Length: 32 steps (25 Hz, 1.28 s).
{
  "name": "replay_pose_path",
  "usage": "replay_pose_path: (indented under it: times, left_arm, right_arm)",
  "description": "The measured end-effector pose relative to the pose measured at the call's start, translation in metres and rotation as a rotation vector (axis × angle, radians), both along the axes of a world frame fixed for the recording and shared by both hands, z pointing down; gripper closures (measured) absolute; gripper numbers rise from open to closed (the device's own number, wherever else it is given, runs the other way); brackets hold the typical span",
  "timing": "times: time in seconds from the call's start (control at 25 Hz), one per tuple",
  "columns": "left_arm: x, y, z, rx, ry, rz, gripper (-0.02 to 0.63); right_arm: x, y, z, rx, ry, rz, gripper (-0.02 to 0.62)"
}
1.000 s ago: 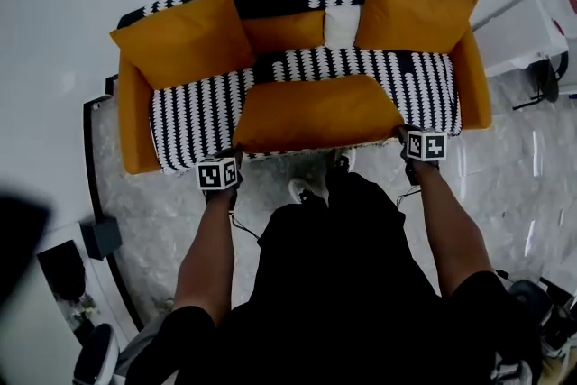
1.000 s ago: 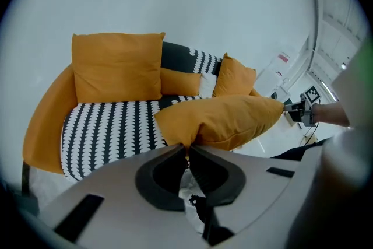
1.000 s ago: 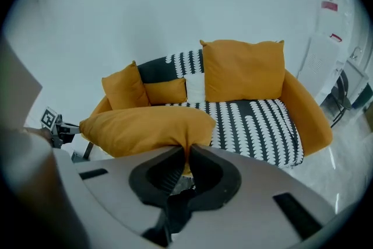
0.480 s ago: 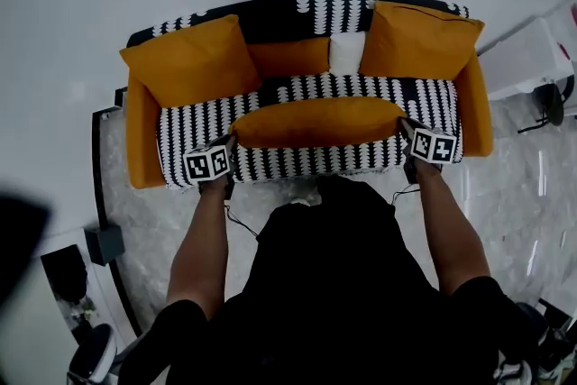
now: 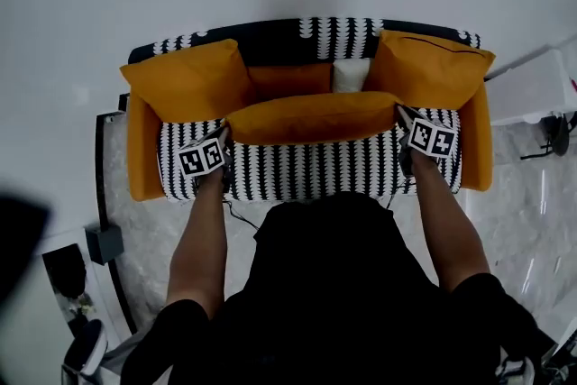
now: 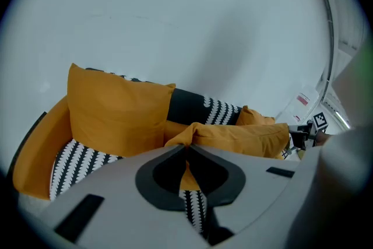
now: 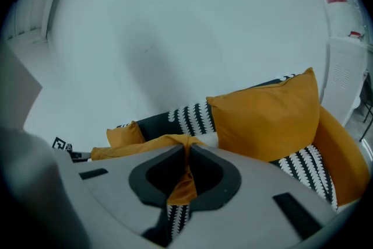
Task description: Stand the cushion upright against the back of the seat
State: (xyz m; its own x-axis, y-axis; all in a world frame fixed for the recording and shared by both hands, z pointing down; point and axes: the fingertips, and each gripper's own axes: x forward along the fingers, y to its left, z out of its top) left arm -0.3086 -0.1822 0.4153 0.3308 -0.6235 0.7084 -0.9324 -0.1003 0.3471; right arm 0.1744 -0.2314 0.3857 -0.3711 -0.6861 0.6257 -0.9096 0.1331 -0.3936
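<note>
**A:** so where's the long orange cushion point(image 5: 311, 115) at right now? looks like we've got it by both ends

**B:** yep. The left gripper point(image 5: 224, 135) has its fingers point(image 6: 119, 183) pinched shut on the cushion's left corner, and the right gripper point(image 5: 400, 113) is clamped the same way on the right corner. Both gripper views show orange fabric squeezed in there. The cushion spans the striped seat point(image 5: 306, 171) with its long edge up, close to the backrest point(image 5: 270, 39). We'd say it's not leaning on it yet. We can't tell if its bottom edge touches the seat.

**A:** why the corners though?

**B:** our guess is that a grip at each end stretches a floppy thing flat, so it doesn't fold in the middle. It also leaves the bottom edge free to land first.

**A:** tight spot?

**B:** kinda. It has to slot between the left square cushion point(image 5: 185, 78) and the right square cushion point(image 5: 431, 68). It goes in front of the small orange pillow point(image 5: 288, 78) and the white pillow point(image 5: 350, 74).
</note>
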Motion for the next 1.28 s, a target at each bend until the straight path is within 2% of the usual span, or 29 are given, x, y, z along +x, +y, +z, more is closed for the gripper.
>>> replay_pose_path:
  times: [0.28, 0.48, 0.88, 1.08, 1.28]
  left_arm:
    - [-0.002, -0.077, -0.011, 0.053, -0.017, -0.024, 0.577]
    - [-0.006, -0.119, 0.001, 0.011, -0.038, -0.066, 0.575]
    - [-0.003, -0.17, 0.031, -0.005, -0.035, -0.082, 0.575]
    - [0.001, -0.188, 0.042, -0.002, -0.006, -0.099, 0.575]
    - [0.001, -0.205, 0.053, -0.01, -0.009, -0.097, 0.575]
  right_arm:
    - [0.001, -0.079, -0.011, 0.041, -0.022, -0.031, 0.543]
    - [-0.005, -0.121, 0.01, -0.001, 0.016, -0.061, 0.543]
    - [-0.002, -0.165, 0.055, -0.09, 0.097, -0.07, 0.541]
    - [0.004, -0.174, 0.076, -0.124, 0.143, -0.045, 0.541]
    - [0.004, -0.184, 0.092, -0.147, 0.164, -0.068, 0.541]
